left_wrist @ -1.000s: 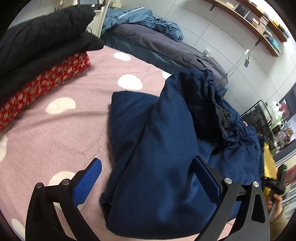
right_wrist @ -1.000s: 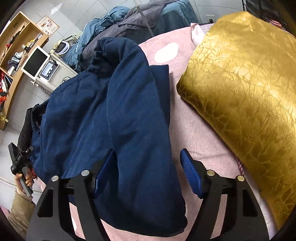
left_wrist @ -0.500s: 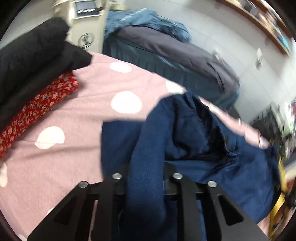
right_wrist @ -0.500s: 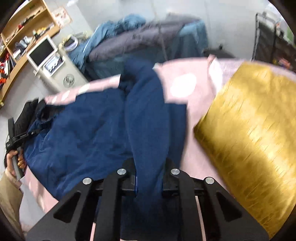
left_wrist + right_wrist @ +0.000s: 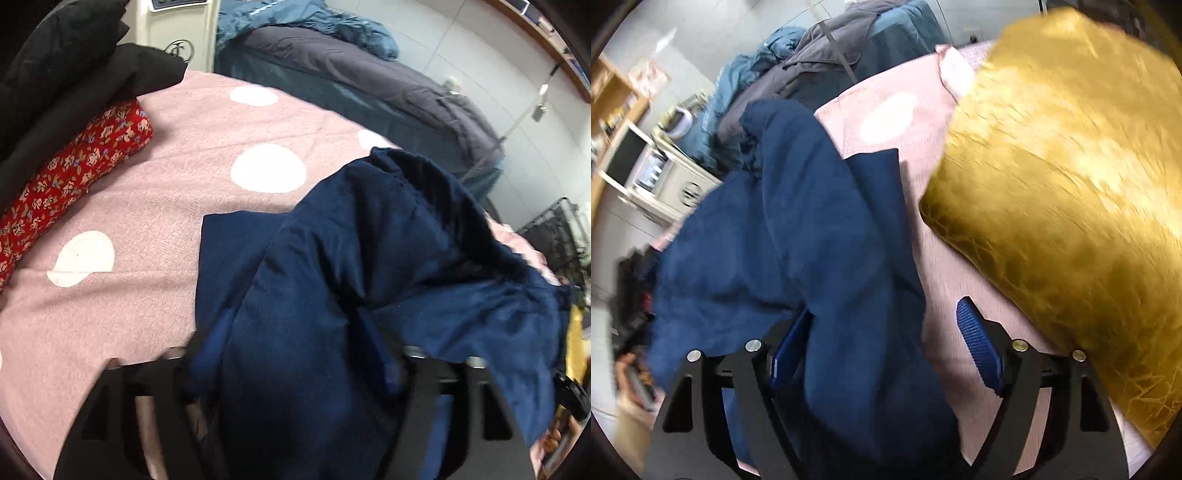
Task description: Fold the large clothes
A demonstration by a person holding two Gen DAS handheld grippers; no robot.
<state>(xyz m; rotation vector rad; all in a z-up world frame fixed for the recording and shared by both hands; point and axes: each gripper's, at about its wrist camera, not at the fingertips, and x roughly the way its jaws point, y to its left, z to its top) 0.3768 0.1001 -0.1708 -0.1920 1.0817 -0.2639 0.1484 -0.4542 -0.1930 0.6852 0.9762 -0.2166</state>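
Though rumpled and doubled over itself, lying on the pink spotted cover point(image 5: 155, 206): navy garment point(image 5: 332, 277), one flat rectangular layer underneath and a thick rounded fold heaped on top. Raised into a ridge towards the far edge of the cover, with a dark lining showing inside the opening there. Seen from the right wrist as the same navy garment point(image 5: 820, 229), draped down the near side and filling the lower middle of the view.

Left claw point(image 5: 299, 369) – blurred, opening, spread wide with the near fold of cloth running between the fingers; no pad seen pressing on it. Right claw point(image 5: 884, 349) – also opening and wide apart, cloth between the blue ribbed pads point(image 5: 979, 350), lying against the one on the left and clear of the one on the right, with bare pink cover under that pad.

Just right of the garment, resting on the same cover: gold cushion point(image 5: 1052, 184), large and shiny. On the opposite side, well apart from the garment: folded red floral cloth point(image 5: 74, 173) with black clothes point(image 5: 74, 74) piled over it. Beyond the cover: heap of grey and blue bedding point(image 5: 369, 74), a cream cabinet point(image 5: 676, 184) and a dark wire rack point(image 5: 554, 236). At the picture edge, a hand point(image 5: 631, 373) on the other tool's grip.
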